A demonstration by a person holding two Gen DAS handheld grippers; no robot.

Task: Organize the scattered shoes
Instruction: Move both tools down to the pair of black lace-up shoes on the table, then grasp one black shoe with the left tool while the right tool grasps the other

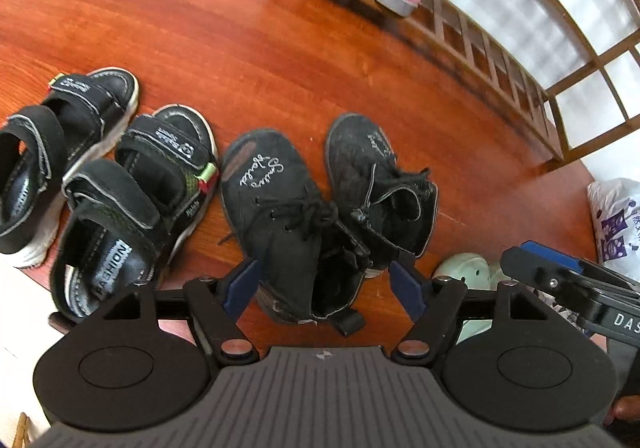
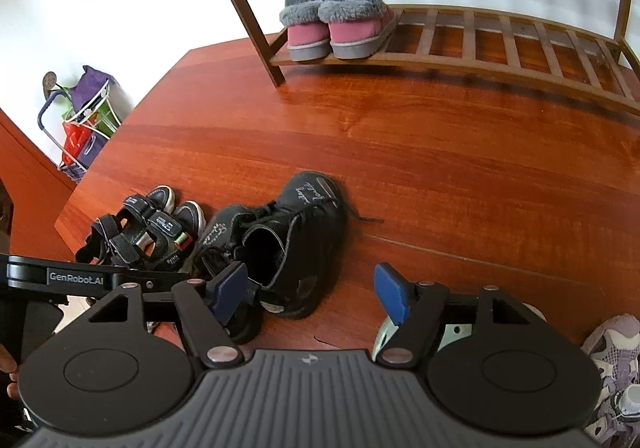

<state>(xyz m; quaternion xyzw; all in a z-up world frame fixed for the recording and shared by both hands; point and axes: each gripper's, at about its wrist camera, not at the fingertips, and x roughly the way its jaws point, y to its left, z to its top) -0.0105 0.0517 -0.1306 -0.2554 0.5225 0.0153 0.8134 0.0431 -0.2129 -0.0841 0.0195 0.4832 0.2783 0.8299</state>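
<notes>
Two black lace-up boots stand side by side on the red wooden floor. In the left wrist view my left gripper (image 1: pixel 325 286) is open. Its blue pads stand on either side of the ankle of the left boot (image 1: pixel 272 200) without pressing it. The right boot (image 1: pixel 372 168) lies just beyond the right pad. In the right wrist view my right gripper (image 2: pixel 311 292) is open too. The heel of the right boot (image 2: pixel 304 232) sits between its fingers, nearer the left pad (image 2: pixel 228 290). The left boot (image 2: pixel 224 228) lies beside it.
A pair of black sandals (image 1: pixel 120 184) (image 2: pixel 148 232) sits left of the boots. Pink fur-lined slippers (image 2: pixel 336 28) rest on the wooden shoe rack (image 2: pixel 480 48) ahead. Close by on the right are a mint clog (image 1: pixel 464 268), a lilac sneaker (image 2: pixel 612 360) and a plastic bag (image 1: pixel 616 224).
</notes>
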